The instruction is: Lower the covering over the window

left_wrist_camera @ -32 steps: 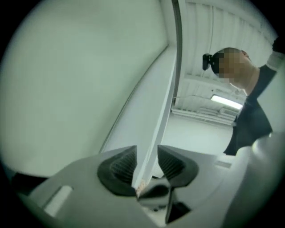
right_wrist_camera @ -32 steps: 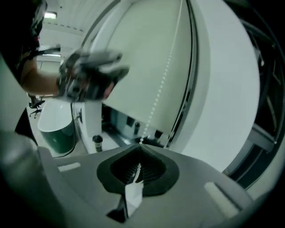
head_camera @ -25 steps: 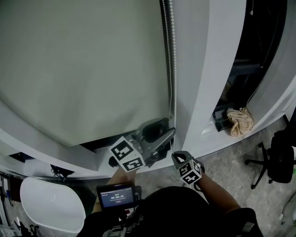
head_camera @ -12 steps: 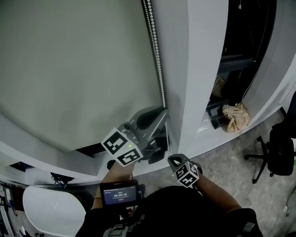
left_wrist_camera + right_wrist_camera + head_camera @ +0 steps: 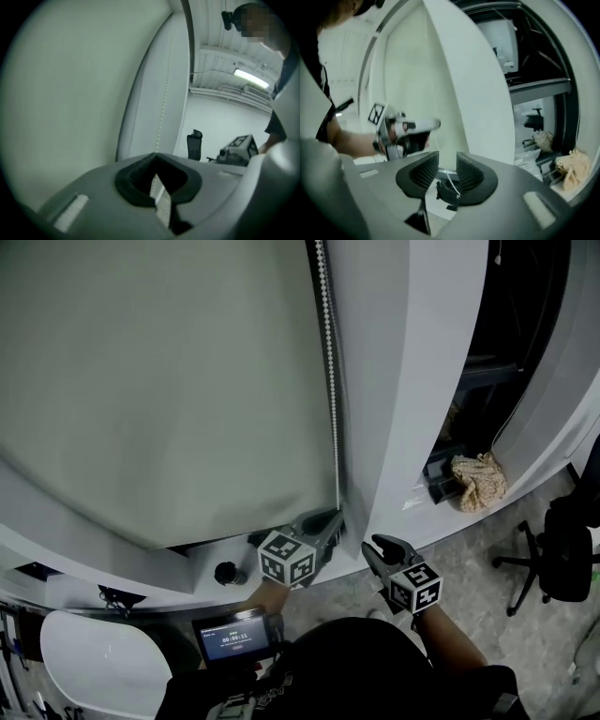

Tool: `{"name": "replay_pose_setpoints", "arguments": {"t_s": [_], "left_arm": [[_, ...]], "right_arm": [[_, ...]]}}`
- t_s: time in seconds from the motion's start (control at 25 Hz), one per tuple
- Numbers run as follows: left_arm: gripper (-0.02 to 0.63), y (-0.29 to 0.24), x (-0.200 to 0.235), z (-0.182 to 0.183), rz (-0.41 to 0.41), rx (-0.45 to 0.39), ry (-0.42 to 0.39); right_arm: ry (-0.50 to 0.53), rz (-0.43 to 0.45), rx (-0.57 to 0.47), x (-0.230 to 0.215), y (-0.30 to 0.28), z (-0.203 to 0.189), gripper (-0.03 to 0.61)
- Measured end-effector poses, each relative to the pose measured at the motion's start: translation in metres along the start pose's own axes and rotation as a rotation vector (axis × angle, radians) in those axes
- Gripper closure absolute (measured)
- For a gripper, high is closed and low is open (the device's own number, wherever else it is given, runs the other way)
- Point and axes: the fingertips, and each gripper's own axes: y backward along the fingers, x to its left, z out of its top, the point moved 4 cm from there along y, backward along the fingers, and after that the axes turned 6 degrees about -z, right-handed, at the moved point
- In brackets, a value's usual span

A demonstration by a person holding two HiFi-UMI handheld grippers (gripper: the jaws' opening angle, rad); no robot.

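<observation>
At lower centre, left gripper [image 5: 330, 524]: I have its jaws together, clamped on the bead chain [image 5: 328, 362], close under the blind's bottom edge.
Right gripper [image 5: 372, 547]: it sits just right of the left one and apart from it. Its jaws are opening, and I see nothing pressed between the pads.
Roller blind [image 5: 169, 381]: a pale grey-green sheet filling the upper left and centre of the head view. Its bottom edge hangs near the white sill [image 5: 202, 563].
Chain run: it goes straight down the blind's right edge, beside the white frame post [image 5: 412, 381], into my left jaws.
Rag [image 5: 480, 480]: crumpled at the right, on a ledge past the post.
</observation>
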Motion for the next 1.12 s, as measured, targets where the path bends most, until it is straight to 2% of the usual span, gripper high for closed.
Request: {"name": "replay_pose_setpoints", "arguments": {"t_s": [0.12,0.24,0.32,0.48,0.56,0.68,0.84,0.92,1.0,1.12], "left_arm": [[0.611,-0.004,0.000,-0.026,0.014,0.004,0.043],[0.611,-0.009,-0.008,-0.056,0.017,0.069,0.043],[0.612,-0.012,-0.013,-0.087,0.010,0.154,0.066],[0.612,-0.005,-0.026,-0.177,-0.012,0.426,0.103],[0.612,0.002,-0.033,-0.213,-0.017,0.495,0.138],[0.612,0.005,-0.038,-0.222,-0.019,0.484,0.182],[0.612,0.002,-0.044,-0.219,-0.060,0.501,0.144],[0.612,0.002,-0.047,-0.219,-0.061,0.498,0.153],[0.612,0.004,-0.048,-0.217,-0.056,0.495,0.165],[0.612,0.007,-0.050,-0.215,-0.081,0.482,0.167]], "right_arm": [[-0.123,0.032,-0.167,-0.005,0.015,0.051,0.459],[-0.137,0.085,-0.279,0.008,0.027,0.100,0.459],[-0.080,0.119,-0.344,0.022,0.034,0.134,0.459],[0.067,0.183,-0.463,0.056,0.044,0.211,0.463],[0.126,0.213,-0.518,0.072,0.051,0.248,0.465],[0.203,0.237,-0.566,0.094,0.058,0.292,0.465],[0.256,0.217,-0.574,0.106,0.053,0.331,0.463],[0.266,0.224,-0.569,0.109,0.053,0.342,0.559],[0.294,0.218,-0.582,0.109,0.056,0.344,0.561],[0.356,0.160,-0.625,0.103,0.064,0.342,0.563]]}}
